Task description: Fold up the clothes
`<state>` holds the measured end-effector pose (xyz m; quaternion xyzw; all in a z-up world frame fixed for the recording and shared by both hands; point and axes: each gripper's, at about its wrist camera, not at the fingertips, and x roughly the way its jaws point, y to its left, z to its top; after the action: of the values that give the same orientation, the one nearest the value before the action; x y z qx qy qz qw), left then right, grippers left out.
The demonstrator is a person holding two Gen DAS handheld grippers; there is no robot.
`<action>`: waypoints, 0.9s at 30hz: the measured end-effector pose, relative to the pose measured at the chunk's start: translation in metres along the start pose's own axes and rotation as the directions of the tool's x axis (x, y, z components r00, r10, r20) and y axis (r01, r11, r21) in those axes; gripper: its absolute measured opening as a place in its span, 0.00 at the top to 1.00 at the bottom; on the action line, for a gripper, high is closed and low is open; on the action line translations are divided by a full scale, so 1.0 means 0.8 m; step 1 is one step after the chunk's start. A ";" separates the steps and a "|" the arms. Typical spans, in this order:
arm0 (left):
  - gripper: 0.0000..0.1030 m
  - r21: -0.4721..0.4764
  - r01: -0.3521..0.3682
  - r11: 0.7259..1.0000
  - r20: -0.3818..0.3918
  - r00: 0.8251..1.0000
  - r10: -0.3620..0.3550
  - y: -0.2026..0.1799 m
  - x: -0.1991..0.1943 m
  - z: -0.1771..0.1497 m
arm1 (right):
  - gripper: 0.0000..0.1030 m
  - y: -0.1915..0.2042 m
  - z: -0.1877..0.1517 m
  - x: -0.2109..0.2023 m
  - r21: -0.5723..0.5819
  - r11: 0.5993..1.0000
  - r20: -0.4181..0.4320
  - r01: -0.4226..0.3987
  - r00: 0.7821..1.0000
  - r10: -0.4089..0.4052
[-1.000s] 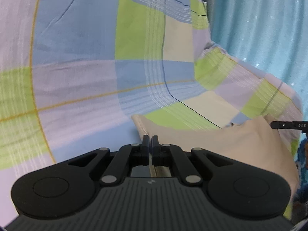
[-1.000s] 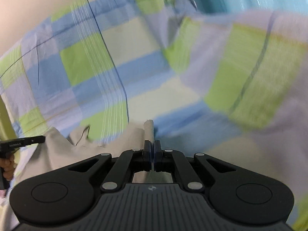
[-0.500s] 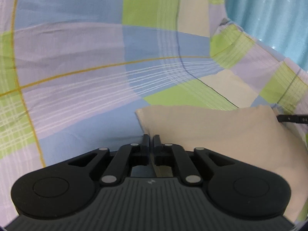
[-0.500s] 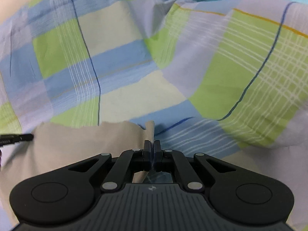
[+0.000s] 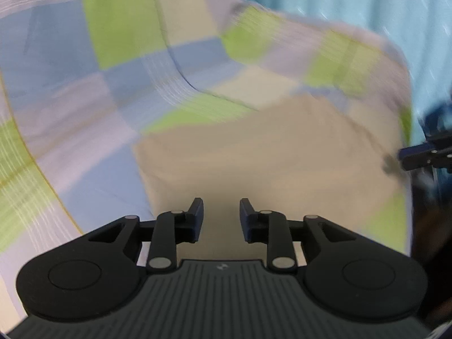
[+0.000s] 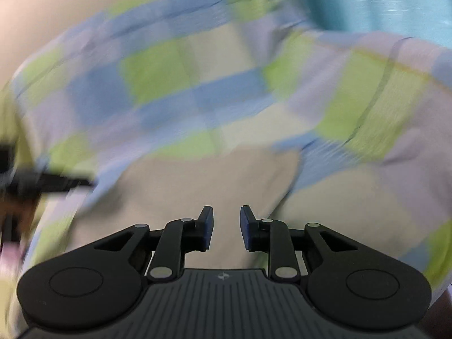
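Observation:
A beige garment [image 5: 268, 155] lies flat on the checked bedsheet [image 5: 84, 70]. My left gripper [image 5: 221, 216] is open and empty just above the garment's near edge. In the right wrist view the same garment [image 6: 197, 183] lies under my right gripper [image 6: 226, 227], which is also open and empty. The right gripper's tip shows at the right edge of the left wrist view [image 5: 423, 155]. The left gripper's tip shows at the left edge of the right wrist view [image 6: 50, 183]. Both views are blurred by motion.
The bedsheet [image 6: 169, 84] in blue, green, lilac and cream squares covers the bed. A turquoise curtain [image 5: 367, 5] hangs behind it and also shows in the right wrist view [image 6: 381, 0].
Both grippers were shut on the garment's corners and have opened, letting it go. The garment now lies flat on the sheet, and both cameras are moving.

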<state>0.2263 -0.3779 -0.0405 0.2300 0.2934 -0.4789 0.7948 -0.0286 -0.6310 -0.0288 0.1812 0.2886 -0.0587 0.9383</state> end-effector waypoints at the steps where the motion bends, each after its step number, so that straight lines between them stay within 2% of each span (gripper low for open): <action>1: 0.76 0.022 -0.012 1.000 -0.038 0.999 0.012 -0.008 0.002 -0.014 | 0.76 0.008 -0.014 0.003 -0.023 0.999 -0.028 -0.027 0.999 0.026; 3: 0.76 0.035 -0.030 0.999 -0.094 0.995 0.033 -0.015 0.005 -0.040 | 0.76 0.018 -0.038 0.011 -0.067 0.997 -0.078 -0.037 0.996 0.031; 4: 0.76 0.014 -0.032 0.999 -0.070 0.997 0.033 -0.012 -0.003 -0.049 | 0.76 0.014 -0.045 0.015 -0.069 0.998 -0.096 -0.010 0.995 0.003; 6: 0.76 -0.020 -0.041 0.999 -0.105 0.994 0.038 -0.005 -0.016 -0.050 | 0.77 -0.005 -0.054 0.020 -0.031 0.998 -0.129 0.051 0.990 -0.055; 9: 0.76 0.082 -0.097 0.992 -0.109 0.988 0.106 -0.017 -0.043 -0.036 | 0.73 -0.026 -0.055 -0.007 -0.001 0.989 -0.126 0.146 0.981 -0.145; 11: 0.76 0.123 -0.098 0.988 -0.079 0.991 0.108 -0.023 -0.066 -0.012 | 0.72 -0.028 -0.051 -0.034 0.001 0.988 -0.093 0.153 0.984 -0.152; 14: 0.61 0.178 -0.066 0.982 -0.022 0.997 0.071 -0.033 -0.085 0.032 | 0.60 -0.017 -0.040 -0.065 -0.007 0.988 -0.038 0.157 0.987 -0.157; 16: 0.45 0.233 -0.040 0.972 0.008 0.999 0.040 -0.045 -0.079 0.056 | 0.54 -0.007 -0.028 -0.072 -0.016 0.987 -0.008 0.157 0.987 -0.157; 18: 0.34 0.307 0.018 0.951 0.034 0.999 -0.030 -0.059 -0.057 0.081 | 0.50 -0.002 -0.017 -0.066 -0.010 0.988 0.020 0.157 0.987 -0.156; 19: 0.30 0.347 0.055 0.936 0.039 0.997 -0.073 -0.060 -0.040 0.094 | 0.43 -0.003 -0.011 -0.059 0.004 0.988 0.039 0.157 0.987 -0.157; 21: 0.29 0.424 0.115 0.899 0.033 0.989 -0.142 -0.060 0.002 0.116 | 0.33 -0.015 0.000 -0.044 0.044 0.987 0.082 0.157 0.984 -0.160; 24: 0.29 0.528 0.214 0.822 -0.019 0.971 -0.240 -0.061 0.076 0.146 | 0.31 -0.036 0.010 -0.014 0.122 0.983 0.146 0.139 0.977 -0.156; 27: 0.29 0.539 0.311 0.783 -0.118 0.948 -0.295 -0.061 0.135 0.171 | 0.31 -0.056 0.004 0.013 0.197 0.973 0.169 0.117 0.974 -0.151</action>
<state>0.2562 -0.5551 -0.0201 0.4054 0.1867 -0.6611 0.6031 -0.0281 -0.6740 -0.0455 0.2417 0.2063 -0.1651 0.9337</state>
